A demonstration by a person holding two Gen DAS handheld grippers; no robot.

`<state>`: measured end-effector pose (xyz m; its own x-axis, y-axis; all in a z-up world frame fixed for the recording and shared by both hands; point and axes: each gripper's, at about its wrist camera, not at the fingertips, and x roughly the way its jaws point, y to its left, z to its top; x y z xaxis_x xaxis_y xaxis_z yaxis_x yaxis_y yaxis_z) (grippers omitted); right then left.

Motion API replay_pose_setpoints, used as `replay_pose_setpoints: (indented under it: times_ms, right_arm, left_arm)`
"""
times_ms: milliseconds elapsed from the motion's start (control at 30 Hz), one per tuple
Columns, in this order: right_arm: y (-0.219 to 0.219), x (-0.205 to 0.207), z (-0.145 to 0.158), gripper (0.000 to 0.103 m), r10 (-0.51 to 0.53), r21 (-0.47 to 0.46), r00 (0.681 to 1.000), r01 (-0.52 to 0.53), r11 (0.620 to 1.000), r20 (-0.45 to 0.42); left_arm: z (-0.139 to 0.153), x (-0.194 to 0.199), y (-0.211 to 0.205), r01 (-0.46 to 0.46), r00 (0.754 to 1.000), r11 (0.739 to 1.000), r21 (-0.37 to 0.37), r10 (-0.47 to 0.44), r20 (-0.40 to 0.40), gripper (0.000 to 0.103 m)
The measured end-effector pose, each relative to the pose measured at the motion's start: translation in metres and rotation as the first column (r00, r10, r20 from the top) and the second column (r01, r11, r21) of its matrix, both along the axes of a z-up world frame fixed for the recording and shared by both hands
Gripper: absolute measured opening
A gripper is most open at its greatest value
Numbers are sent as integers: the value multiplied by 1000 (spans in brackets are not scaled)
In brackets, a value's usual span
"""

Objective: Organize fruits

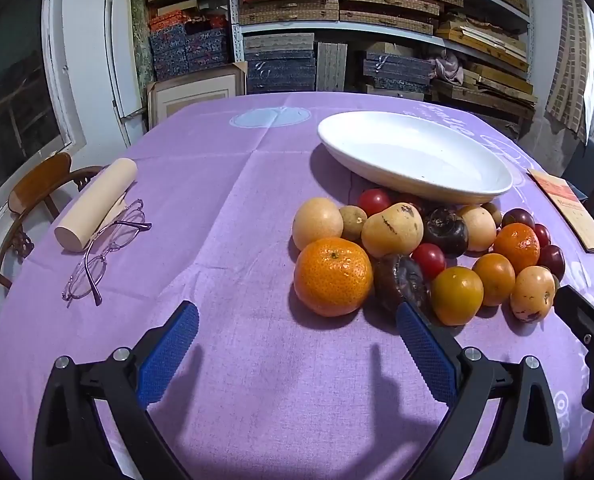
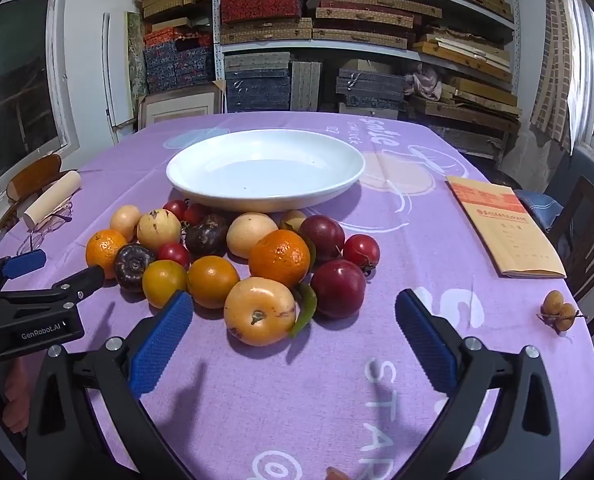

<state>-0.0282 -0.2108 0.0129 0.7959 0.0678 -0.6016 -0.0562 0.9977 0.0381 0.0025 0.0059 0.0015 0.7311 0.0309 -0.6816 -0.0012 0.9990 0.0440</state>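
Fruits lie in a loose pile [image 2: 233,256] on the worktop, which is covered by a purple cloth [image 2: 397,280]. The pile sits just in front of a big white oval dish [image 2: 337,184], and the back fruits touch or almost touch the dish's near side. The dish has no fruit in it.

In the pile, a round orange tangerine [image 1: 332,276] sits at the left front. A smooth yellow-orange fruit with a small stem [image 2: 259,311] is the nearest one in the right wrist view, with a dark red plum [image 2: 338,288] touching it on the right. Small red tomatoes, dark purple wrinkly fruits and pale yellow fruits fill the rest of the pile.

The left hand-held gripper [image 1: 297,344] hovers in front of the pile's left side, spread wide and holding nothing. The right hand-held gripper [image 2: 293,332] hovers in front of the pile, also spread wide with nothing in it.

Well to the left of the dish lie thin purple-framed glasses [image 1: 105,248] beside a pale wooden roller [image 1: 95,204]. To the right of the dish lies a tan paper booklet [image 2: 505,228], and two small brown round fruits on a twig [image 2: 559,309] sit apart from the pile.
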Motion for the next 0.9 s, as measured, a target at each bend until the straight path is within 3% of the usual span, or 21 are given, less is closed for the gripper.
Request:
replay_pose_setpoints:
  times_ms: [900]
  right_arm:
    - [-1, -2, 1, 99, -3, 3, 1000, 3, 1000, 5]
  left_arm:
    - [-4, 4, 2, 6, 1000, 1000, 5, -6, -15, 100]
